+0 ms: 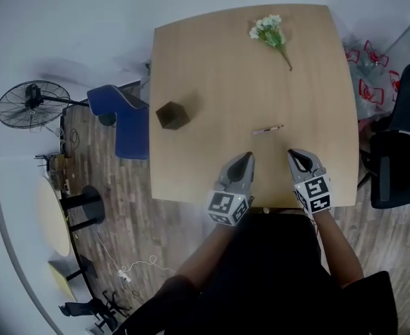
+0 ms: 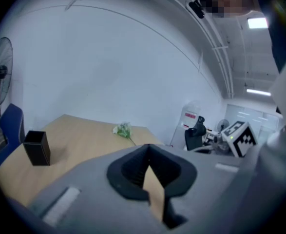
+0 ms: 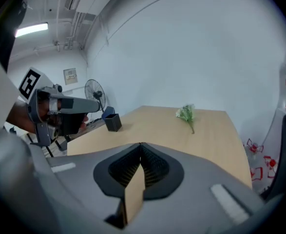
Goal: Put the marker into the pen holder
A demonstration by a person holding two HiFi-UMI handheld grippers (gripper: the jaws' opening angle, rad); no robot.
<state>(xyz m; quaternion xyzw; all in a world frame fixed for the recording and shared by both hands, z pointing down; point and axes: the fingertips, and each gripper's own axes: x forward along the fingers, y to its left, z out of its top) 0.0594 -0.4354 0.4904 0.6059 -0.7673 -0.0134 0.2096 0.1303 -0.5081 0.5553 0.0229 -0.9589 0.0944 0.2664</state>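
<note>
The marker (image 1: 267, 129) lies flat on the wooden table (image 1: 211, 61), just beyond and between my two grippers. The pen holder (image 1: 172, 114), a small dark square box, stands upright near the table's left edge; it also shows in the left gripper view (image 2: 36, 147) and the right gripper view (image 3: 112, 122). My left gripper (image 1: 247, 156) (image 2: 148, 146) rests near the table's front edge, shut with nothing in it. Beside it my right gripper (image 1: 291, 153) (image 3: 141, 144) is shut and empty too. The marker is hidden in both gripper views.
A sprig of white flowers (image 1: 271, 33) lies at the far right of the table. A blue chair (image 1: 124, 117) stands against the table's left side, with a floor fan (image 1: 30, 105) beyond it. A black office chair (image 1: 394, 167) is at the right.
</note>
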